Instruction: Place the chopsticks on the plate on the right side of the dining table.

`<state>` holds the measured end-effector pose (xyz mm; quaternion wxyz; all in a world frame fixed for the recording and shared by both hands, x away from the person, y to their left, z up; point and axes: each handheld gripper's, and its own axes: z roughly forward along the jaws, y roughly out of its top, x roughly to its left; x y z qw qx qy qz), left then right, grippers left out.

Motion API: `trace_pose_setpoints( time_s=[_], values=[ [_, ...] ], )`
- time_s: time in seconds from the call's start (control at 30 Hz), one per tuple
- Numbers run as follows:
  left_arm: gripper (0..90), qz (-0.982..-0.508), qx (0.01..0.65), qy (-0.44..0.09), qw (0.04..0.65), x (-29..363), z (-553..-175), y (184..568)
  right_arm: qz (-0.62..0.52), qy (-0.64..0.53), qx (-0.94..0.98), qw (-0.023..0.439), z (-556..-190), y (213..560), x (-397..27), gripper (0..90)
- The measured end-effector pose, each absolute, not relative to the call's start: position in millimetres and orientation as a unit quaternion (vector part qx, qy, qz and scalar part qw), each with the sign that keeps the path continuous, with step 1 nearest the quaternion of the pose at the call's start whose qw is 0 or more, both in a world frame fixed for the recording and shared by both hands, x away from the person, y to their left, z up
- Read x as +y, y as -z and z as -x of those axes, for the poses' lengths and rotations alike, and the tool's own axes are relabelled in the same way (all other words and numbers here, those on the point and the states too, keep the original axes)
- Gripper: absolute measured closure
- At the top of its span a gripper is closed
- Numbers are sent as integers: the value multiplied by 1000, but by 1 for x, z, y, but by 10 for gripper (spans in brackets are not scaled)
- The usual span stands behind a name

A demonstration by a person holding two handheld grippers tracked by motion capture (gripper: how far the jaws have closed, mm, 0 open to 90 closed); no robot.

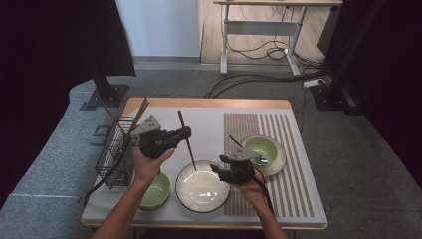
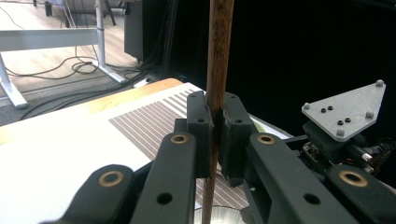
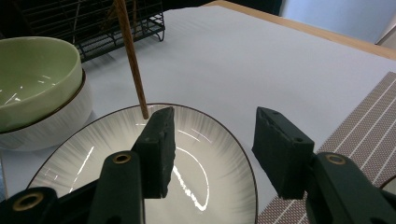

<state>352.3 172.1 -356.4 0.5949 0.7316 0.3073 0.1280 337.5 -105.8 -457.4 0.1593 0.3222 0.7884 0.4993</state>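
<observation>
The chopstick (image 1: 186,140) is clamped between the pads of my left tool (image 1: 185,133), which is closed tight on it about midway along its length; in the left gripper view the wooden stick (image 2: 217,70) runs straight up between the two black pads. It hangs tilted over the middle of the counter (image 1: 209,129), its upper end leaning toward the far edge and its lower tip coming down at the far rim of the white plate (image 1: 202,188), as the right gripper view shows, where the tip (image 3: 140,100) meets the plate's dark edge (image 3: 219,130); whether it touches the rim or hovers just above it I cannot tell. The plate sits near the counter's near edge, roughly central. My right tool (image 1: 217,168) hangs over the plate's right side with its pads spread apart and nothing between them. Just left of the plate, by the near left corner, stands a green bowl (image 1: 155,191) with a white ribbed outside. Along the left edge is a black wire rack (image 1: 115,152) with more chopsticks (image 1: 139,112) sticking out of it. On the right half of the counter lies a striped mat (image 1: 293,184), and on it, toward the right edge, a second green bowl (image 1: 263,148) rests on a pale saucer (image 1: 279,162).
</observation>
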Motion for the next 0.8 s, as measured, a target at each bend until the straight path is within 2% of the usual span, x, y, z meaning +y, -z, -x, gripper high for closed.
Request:
trace_pose_setpoints(
  time_s=[0.8],
  values=[
    [842, -734, 301, -119, 597, 160, -351, 361, -310, -504, 791, 153, -335, 456, -98, 488]
  ],
)
